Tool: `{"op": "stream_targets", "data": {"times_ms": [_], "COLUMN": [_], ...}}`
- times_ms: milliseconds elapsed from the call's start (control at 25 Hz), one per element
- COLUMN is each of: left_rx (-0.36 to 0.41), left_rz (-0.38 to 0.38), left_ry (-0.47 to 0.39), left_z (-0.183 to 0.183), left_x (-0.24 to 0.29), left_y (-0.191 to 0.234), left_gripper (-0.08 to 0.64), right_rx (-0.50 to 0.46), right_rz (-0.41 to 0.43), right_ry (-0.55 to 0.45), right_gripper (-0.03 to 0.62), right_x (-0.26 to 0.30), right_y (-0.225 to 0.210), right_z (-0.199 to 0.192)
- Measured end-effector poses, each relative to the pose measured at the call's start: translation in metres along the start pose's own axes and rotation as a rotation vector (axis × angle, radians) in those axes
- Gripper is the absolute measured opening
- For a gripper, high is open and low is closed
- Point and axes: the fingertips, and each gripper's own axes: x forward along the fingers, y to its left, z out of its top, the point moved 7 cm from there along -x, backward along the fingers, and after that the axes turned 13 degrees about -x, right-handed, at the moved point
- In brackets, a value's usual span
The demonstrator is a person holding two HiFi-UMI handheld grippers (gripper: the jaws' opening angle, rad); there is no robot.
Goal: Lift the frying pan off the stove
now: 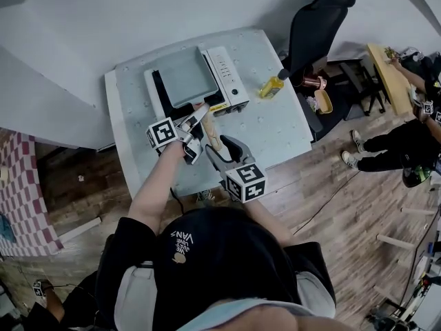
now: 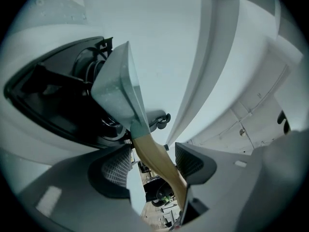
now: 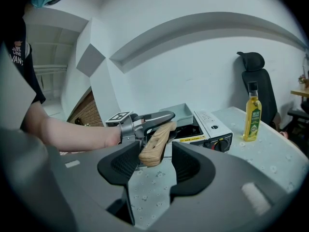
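A square grey frying pan (image 1: 180, 78) sits on the portable gas stove (image 1: 233, 81), its wooden handle (image 1: 211, 134) pointing toward me. My left gripper (image 1: 201, 116) is open and straddles the handle near the pan, one finger above it. In the left gripper view the handle (image 2: 157, 161) runs between the ribbed pads (image 2: 116, 166), with a gap on the left side, and the pan (image 2: 118, 91) is seen edge-on. My right gripper (image 3: 155, 163) is open around the handle's free end (image 3: 153, 146), with daylight beside the right pad. In the head view the right gripper (image 1: 215, 145) is just behind the left one.
A yellow oil bottle (image 1: 272, 86) stands on the white table (image 1: 275, 133) right of the stove. A black office chair (image 1: 317, 19) is behind the table's far right corner. Other people (image 1: 406, 143) stand near a wooden bench at the right.
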Motion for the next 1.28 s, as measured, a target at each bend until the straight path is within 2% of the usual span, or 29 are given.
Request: {"op": "stream_targets", "data": {"times_ms": [360,640,920,1280], "left_rx": [-0.034,-0.078,-0.017,0.0], "left_rz": [-0.012,-0.023,0.026,0.068], "left_ry": [0.052,0.082,0.079,0.045], "left_z": [0.006,0.009,0.004,-0.005], "left_x": [0.013,0.016,0.014,0.007], "left_y": [0.001,0.007,0.001,0.001], "left_gripper": [0.259,0.215,0.209,0.207], "right_rx": [-0.005,-0.011,0.003,0.005], "right_rz": [0.006,-0.016,-0.032,0.009], "right_ry": [0.011,0.012,0.028,0.039], "right_gripper": [0.204,0.163,0.143,0.14], "right_x": [0.008,0.01,0.006,0.0], "right_y": [-0.001,-0.001,-0.002,-0.004], "right_z": [0.001,-0.001,-0.005,-0.016]}}
